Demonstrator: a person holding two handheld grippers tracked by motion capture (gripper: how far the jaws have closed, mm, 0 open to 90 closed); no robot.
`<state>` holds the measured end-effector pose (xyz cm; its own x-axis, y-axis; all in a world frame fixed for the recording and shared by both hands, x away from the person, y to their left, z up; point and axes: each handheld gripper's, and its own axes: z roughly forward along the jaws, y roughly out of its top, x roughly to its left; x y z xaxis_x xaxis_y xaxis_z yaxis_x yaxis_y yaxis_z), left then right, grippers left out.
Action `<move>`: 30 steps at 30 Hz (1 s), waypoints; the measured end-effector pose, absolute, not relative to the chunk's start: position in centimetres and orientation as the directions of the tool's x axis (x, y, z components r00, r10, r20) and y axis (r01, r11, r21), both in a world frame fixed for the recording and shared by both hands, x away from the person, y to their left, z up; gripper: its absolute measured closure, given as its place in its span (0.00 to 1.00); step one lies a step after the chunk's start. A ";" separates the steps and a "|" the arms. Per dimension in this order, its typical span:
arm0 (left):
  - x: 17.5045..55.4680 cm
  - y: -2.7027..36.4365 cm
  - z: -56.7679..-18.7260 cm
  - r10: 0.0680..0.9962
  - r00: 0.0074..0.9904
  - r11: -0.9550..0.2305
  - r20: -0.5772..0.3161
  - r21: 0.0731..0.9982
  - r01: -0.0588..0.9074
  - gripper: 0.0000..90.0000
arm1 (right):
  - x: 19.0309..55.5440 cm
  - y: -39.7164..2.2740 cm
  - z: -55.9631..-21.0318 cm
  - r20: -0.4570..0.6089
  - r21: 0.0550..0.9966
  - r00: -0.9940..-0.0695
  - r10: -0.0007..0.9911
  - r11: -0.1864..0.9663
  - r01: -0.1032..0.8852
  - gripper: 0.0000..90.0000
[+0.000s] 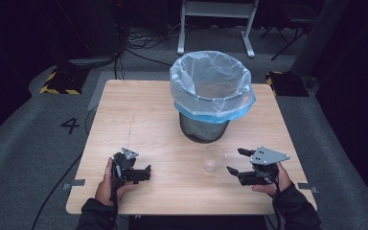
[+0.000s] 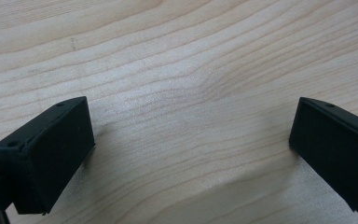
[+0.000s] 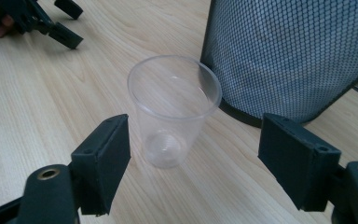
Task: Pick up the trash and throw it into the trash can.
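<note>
The right gripper (image 1: 235, 161) lies low over the table (image 1: 139, 120) at its near right, jaws spread wide and pointing toward the cup (image 1: 214, 159). In the right gripper view its jaws stand apart with the cup (image 3: 172, 109) just ahead of them, between their lines but not touched by either pad. The cup is clear plastic, upright, empty, mouth up. It stands on the wood just in front of the bin (image 1: 206, 122), near its base but apart from it. The bin is black mesh, lined with a pale blue bag (image 1: 213, 81) folded over the rim, and sits toward the far middle of the table. The left gripper (image 1: 143, 173) rests at the near left, well apart from the cup; its view shows both jaws apart over bare wood.
</note>
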<state>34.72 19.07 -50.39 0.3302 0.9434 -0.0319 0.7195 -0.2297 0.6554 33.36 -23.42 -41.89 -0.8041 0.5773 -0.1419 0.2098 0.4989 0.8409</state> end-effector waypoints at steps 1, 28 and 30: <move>34.7 19.1 -50.4 0.944 0.329 -0.228 -0.033 0.656 0.719 0.00 | 33.3 -23.3 -41.8 -0.141 0.841 -0.806 0.574 0.499 0.208 0.28; 34.7 19.1 -50.4 0.944 0.329 -0.228 -0.033 0.656 0.719 0.00 | 33.8 -20.2 -41.5 -0.153 0.834 -0.841 0.518 0.524 0.171 0.31; 34.7 19.1 -50.4 0.944 0.329 -0.228 -0.033 0.656 0.720 0.00 | 33.9 -20.1 -41.6 -0.150 0.831 -0.840 0.521 0.527 0.178 0.31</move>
<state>34.72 19.06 -50.40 0.3289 0.9438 -0.0327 0.7197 -0.2281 0.6558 33.85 -20.09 -41.60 -0.8403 0.5208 -0.1505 0.1779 0.5271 0.8310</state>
